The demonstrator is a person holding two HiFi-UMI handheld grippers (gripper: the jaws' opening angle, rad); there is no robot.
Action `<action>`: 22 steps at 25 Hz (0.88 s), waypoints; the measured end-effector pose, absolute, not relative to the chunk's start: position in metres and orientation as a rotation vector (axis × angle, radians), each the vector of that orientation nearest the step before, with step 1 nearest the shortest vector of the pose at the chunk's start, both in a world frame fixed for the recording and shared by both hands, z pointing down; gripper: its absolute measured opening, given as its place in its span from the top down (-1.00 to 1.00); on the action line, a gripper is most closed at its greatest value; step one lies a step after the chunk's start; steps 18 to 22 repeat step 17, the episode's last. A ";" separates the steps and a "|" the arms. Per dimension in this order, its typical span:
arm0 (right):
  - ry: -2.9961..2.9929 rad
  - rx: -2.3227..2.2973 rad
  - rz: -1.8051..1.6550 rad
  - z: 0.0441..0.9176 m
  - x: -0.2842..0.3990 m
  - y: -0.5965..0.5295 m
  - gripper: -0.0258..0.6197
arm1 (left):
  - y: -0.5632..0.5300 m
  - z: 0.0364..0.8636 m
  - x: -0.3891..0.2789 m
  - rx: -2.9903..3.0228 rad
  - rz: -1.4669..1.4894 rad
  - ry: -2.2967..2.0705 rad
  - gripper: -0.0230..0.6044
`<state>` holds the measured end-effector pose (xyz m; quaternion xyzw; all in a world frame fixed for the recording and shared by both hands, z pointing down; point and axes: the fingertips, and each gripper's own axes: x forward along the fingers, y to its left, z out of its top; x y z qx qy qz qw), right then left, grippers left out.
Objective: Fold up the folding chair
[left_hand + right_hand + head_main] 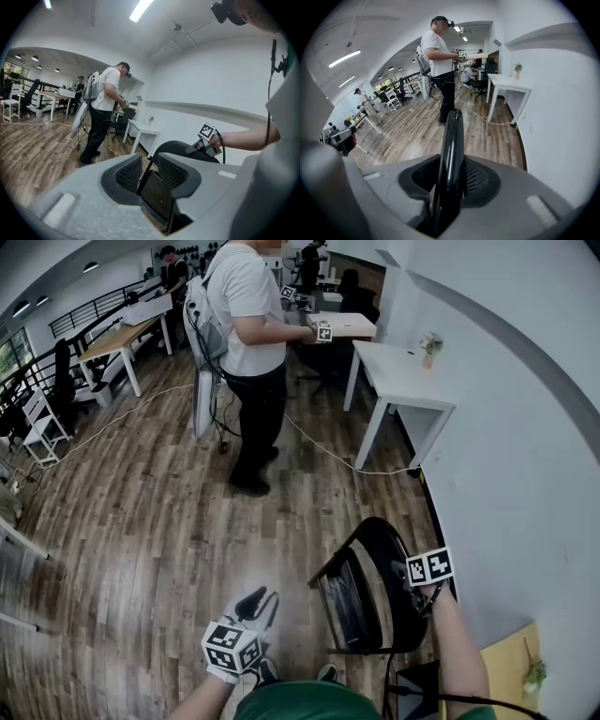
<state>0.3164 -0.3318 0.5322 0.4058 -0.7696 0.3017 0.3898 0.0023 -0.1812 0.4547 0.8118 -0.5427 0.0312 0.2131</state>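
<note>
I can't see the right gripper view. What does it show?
The right gripper is shut on the black folding chair's curved backrest, seen edge-on between its pads. Behind are a wooden floor, a white table by the wall, and a person in a white shirt standing.

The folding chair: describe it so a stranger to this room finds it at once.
Follow the white wall down from the white table towards the camera wearer. There stands the black folding chair, rounded backrest clamped in the right gripper. It alone is glossy black with a thin tube frame; the white chair stands far off.
</note>
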 end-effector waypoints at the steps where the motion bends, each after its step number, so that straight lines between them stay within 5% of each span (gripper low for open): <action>1: -1.956 1.032 0.766 0.532 0.316 -0.331 0.53 | -0.181 0.455 0.002 2.253 0.086 -1.505 0.57; 22: -1.953 1.035 0.761 0.533 0.308 -0.327 0.53 | -0.178 0.462 -0.007 2.245 0.096 -1.499 0.57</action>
